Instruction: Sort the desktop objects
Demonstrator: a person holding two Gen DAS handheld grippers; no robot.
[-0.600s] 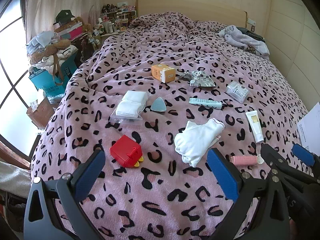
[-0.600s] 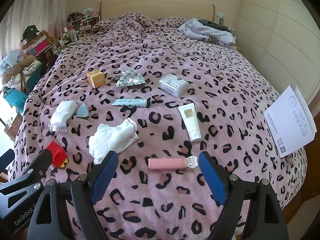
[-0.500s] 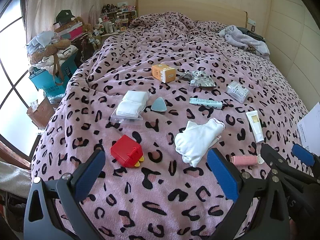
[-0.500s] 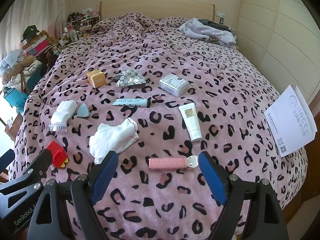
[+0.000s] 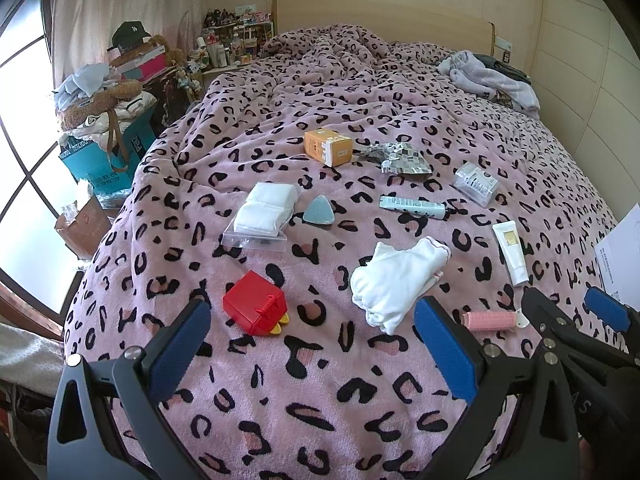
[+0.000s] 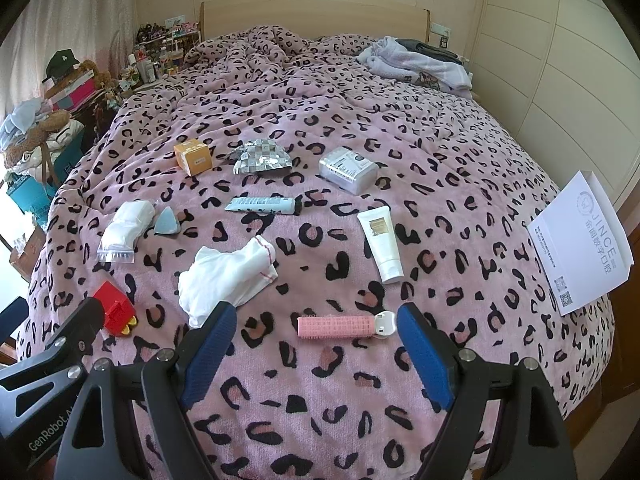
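Both hand-held grippers, left [image 5: 312, 336] and right [image 6: 314, 338], spread wide, empty, over bed's [image 6: 320, 420] near edge. "GenRobot" on left frame. Pink roller [image 6: 338, 327] between right fingers, untouched. Further: white cloth [image 6: 228, 276], red box [image 5: 255, 308]. Right edge: paper [image 6: 584, 240] reading "JINCE".

Both fisheye views look from low at the foot of the bed [image 5: 320, 92] toward the headboard [image 6: 316, 14], each past its own spread blue pads. The left wrist view sits further left, nearest the red box [image 5: 255, 307]; the right wrist view sits nearest the pink hair roller [image 6: 335, 327]. Both share the whole leopard-print blanket and its scattered items, and each catches the other gripper at its edge.
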